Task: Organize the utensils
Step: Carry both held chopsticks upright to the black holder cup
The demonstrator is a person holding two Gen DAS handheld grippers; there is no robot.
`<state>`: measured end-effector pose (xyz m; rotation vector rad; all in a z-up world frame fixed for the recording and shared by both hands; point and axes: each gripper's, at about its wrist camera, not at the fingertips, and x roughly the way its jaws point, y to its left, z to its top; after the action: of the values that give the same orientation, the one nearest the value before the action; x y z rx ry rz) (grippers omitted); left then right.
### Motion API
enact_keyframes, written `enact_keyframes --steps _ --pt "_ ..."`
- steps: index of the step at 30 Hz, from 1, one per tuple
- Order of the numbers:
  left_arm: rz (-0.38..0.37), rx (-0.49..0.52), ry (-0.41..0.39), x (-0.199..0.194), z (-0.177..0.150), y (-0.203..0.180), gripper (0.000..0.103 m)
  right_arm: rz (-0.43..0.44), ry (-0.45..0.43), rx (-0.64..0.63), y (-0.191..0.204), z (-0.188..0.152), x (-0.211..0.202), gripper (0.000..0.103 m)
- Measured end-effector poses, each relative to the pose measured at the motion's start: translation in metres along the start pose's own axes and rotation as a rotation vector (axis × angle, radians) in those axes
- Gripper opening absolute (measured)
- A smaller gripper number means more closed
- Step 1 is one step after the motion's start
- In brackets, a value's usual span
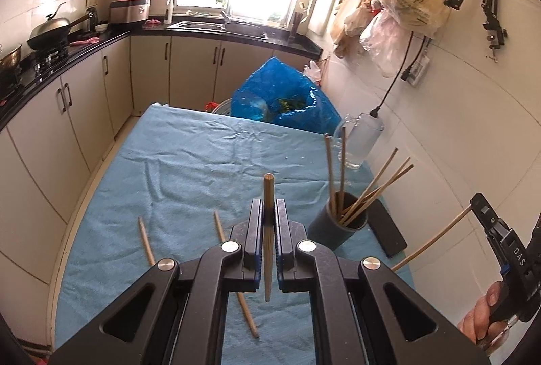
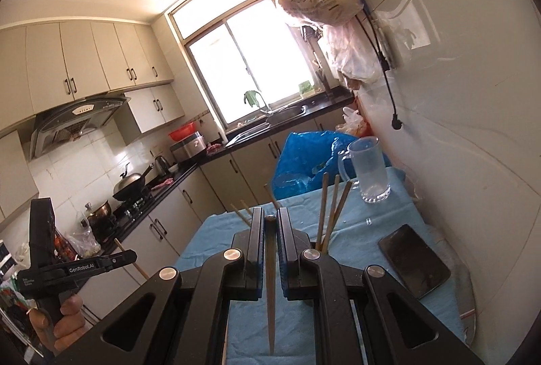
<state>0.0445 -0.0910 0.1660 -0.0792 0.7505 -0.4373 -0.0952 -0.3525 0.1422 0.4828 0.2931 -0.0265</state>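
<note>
My left gripper (image 1: 269, 206) is shut on a wooden chopstick (image 1: 268, 229) and holds it above the blue cloth (image 1: 189, 162). A dark round holder (image 1: 338, 223) with several chopsticks stands to its right on the cloth. Two loose chopsticks (image 1: 146, 240) lie on the cloth in front of the left gripper. My right gripper (image 2: 269, 216) is shut on another chopstick (image 2: 270, 280) and is raised beside the holder (image 2: 318, 245). It shows at the right edge of the left wrist view (image 1: 487, 216).
A clear glass mug (image 1: 358, 141) stands at the back right of the table by the wall. A black phone (image 1: 387, 228) lies right of the holder. A blue plastic bag (image 1: 284, 97) sits behind the table. Kitchen counters run along the left.
</note>
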Motion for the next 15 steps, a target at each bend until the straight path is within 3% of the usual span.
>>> enact_keyframes --steps 15 --pt "-0.055 0.055 -0.034 0.002 0.037 -0.044 0.006 -0.017 -0.082 -0.015 -0.003 0.04 -0.016 0.008"
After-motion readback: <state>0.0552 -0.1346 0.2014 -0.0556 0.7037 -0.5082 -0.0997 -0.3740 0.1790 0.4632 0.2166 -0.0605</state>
